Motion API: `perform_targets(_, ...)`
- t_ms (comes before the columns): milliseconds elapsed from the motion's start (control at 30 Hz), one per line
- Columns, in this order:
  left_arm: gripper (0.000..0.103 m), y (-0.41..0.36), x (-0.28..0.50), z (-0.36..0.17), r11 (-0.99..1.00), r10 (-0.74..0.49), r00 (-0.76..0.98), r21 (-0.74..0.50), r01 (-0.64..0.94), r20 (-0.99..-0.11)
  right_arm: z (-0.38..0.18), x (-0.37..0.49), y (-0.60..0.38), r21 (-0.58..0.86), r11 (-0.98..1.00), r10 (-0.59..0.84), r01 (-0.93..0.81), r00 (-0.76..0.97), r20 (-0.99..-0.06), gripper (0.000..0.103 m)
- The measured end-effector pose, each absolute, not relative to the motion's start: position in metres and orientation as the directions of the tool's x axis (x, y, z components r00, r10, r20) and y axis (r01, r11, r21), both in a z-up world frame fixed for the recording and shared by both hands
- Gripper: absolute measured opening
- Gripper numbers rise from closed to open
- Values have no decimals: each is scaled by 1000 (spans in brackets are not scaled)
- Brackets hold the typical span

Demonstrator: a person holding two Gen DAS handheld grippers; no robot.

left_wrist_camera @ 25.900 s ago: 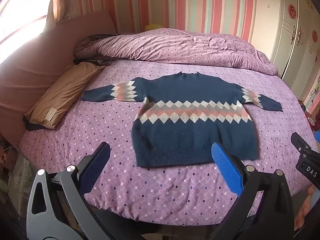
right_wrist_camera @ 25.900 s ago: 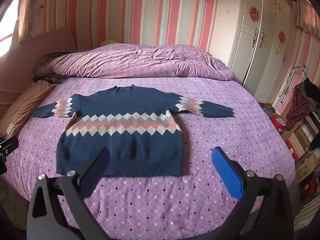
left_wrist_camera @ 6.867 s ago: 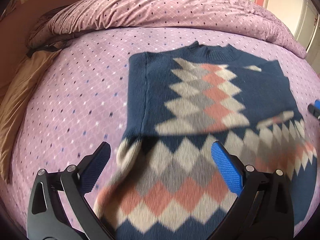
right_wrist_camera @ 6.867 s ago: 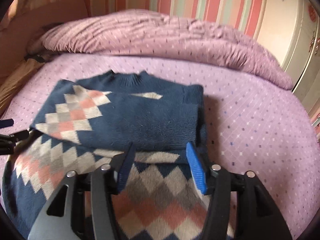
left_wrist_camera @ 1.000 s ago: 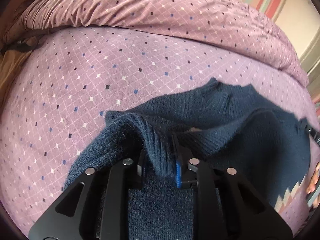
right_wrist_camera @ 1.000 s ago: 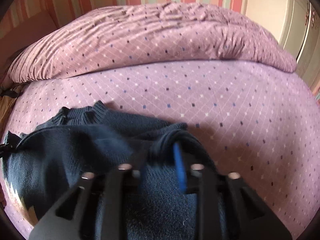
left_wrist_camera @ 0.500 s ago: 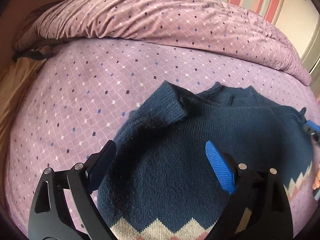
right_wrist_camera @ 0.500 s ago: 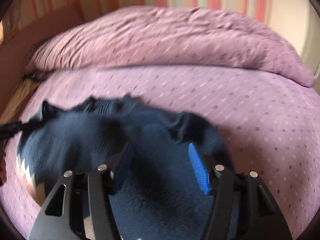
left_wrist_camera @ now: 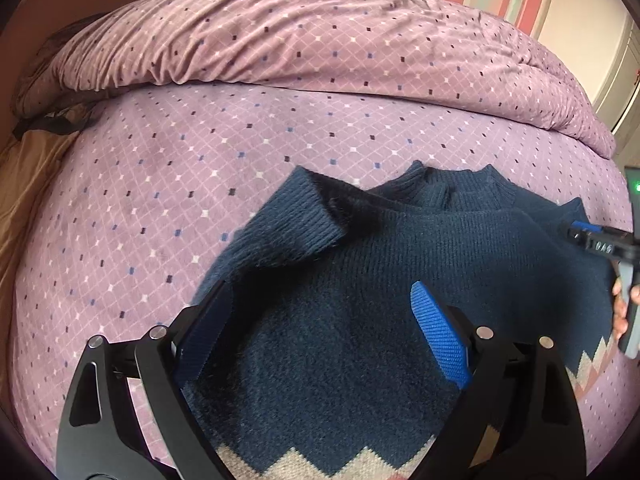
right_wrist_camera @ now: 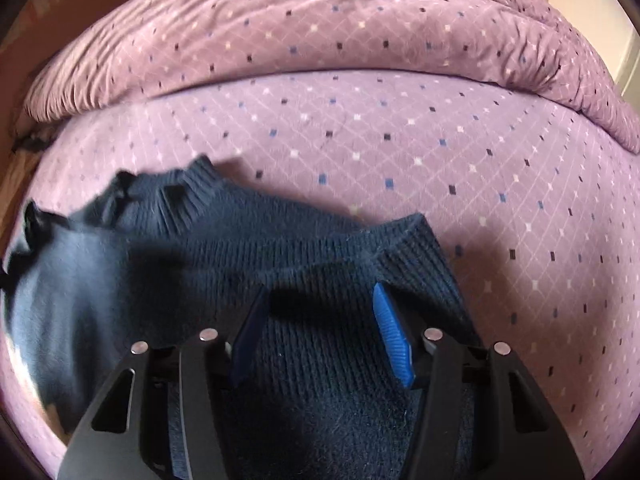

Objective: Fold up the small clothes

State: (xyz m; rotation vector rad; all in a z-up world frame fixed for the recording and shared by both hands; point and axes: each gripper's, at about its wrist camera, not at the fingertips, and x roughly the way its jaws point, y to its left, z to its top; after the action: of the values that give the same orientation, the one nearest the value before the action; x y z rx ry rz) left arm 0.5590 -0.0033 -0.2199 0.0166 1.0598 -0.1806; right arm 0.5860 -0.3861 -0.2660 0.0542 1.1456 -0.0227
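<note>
1. Purple dotted bed point(left_wrist_camera: 168, 184) carries the folded navy sweater point(left_wrist_camera: 360, 320).
2. Left tool point(left_wrist_camera: 320, 320) hangs spread wide above the knit, gripping nothing.
3. Right tool point(right_wrist_camera: 316, 320) is closing, its pads straddling sweater fabric without pressing it.

Sweater point(left_wrist_camera: 360, 280), once spread flat with sleeves out, now lies folded, hem brought up over collar. Left gripper point(left_wrist_camera: 320, 328), clamped on the knit hem a second ago, now gapes wide, released. Right gripper point(right_wrist_camera: 320, 332) let go too, jaws closing again over the fabric, not pinching it.
</note>
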Motion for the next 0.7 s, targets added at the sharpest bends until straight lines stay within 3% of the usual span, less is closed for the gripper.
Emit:
perform_targets(133, 90, -8, 568, -218, 979, -188, 466, -124, 165, -864, -241, 572, -381, 76, 997, 61, 9, 501, -863, 56)
perform_targets(467, 94, -24, 593, -247, 939, -331, 342, -271, 212, -880, -200, 535, -377, 31, 999, 10, 24, 618, -786, 61)
perform_targets(567, 94, -24, 602, -260, 947, -294, 341, -224, 230, -893, -203, 528, -377, 24, 999, 1, 29, 614, -789, 61)
perform_targets(700, 84, -14, 620, -267, 955, -266, 343, -199, 219, -901, -205, 520, -377, 19, 999, -4, 31, 608, -794, 61)
